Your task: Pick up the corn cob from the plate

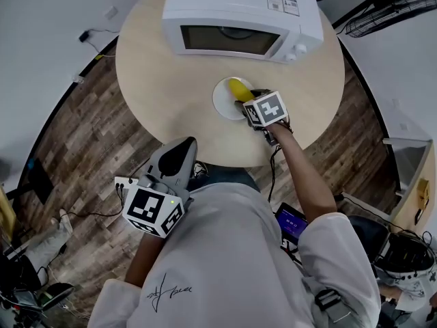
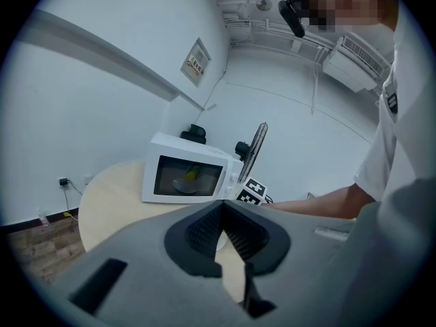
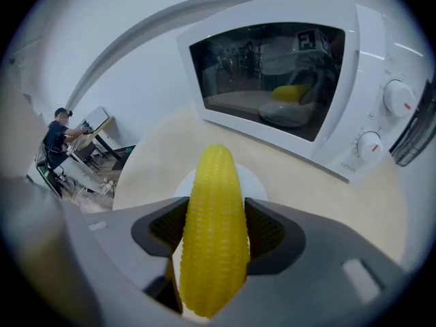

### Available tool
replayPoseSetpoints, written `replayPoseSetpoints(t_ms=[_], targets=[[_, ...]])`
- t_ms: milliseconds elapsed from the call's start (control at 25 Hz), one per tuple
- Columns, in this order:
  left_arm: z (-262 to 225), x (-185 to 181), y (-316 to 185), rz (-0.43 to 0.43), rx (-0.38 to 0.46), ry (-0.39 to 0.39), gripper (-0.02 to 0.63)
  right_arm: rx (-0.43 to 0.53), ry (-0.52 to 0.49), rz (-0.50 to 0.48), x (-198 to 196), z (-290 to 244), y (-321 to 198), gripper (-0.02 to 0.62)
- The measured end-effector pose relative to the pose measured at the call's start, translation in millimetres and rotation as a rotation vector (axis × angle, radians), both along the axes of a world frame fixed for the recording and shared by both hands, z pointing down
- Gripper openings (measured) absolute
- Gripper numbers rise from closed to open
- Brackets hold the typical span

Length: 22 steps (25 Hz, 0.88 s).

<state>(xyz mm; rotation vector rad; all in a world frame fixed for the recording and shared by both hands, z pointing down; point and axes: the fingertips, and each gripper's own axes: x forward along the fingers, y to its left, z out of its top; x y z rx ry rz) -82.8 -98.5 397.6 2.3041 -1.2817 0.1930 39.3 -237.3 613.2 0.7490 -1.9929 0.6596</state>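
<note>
Yellow corn cob (image 3: 216, 230) is clamped between my right gripper's (image 1: 249, 101) fingers. Its long axis runs along them toward the microwave (image 3: 286, 80), just over the plate (image 1: 222, 102) on the table (image 1: 157, 80). My left gripper (image 2: 228, 231) hangs well apart, fingers closed, empty.

The microwave (image 1: 239, 16) stands close behind the plate (image 1: 223, 102) and blocks that side. Left of and in front of the plate, the surface (image 1: 160, 94) is open.
</note>
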Motion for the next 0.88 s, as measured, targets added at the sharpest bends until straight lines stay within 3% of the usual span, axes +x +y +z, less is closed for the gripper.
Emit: replayPoseSetpoints(t_ms=[680, 880], targets=[[-4.2, -2.6, 9.6, -0.001, 0.016, 0.007, -0.009, 0.024, -0.061, 0.062, 4.3, -19.7, 17.0, 0.265], [-9.6, -3.4, 14.7, 0.008, 0.044, -0.039, -0.009, 0.037, -0.080, 0.066, 4.7, -31.1, 23.8, 0.265]])
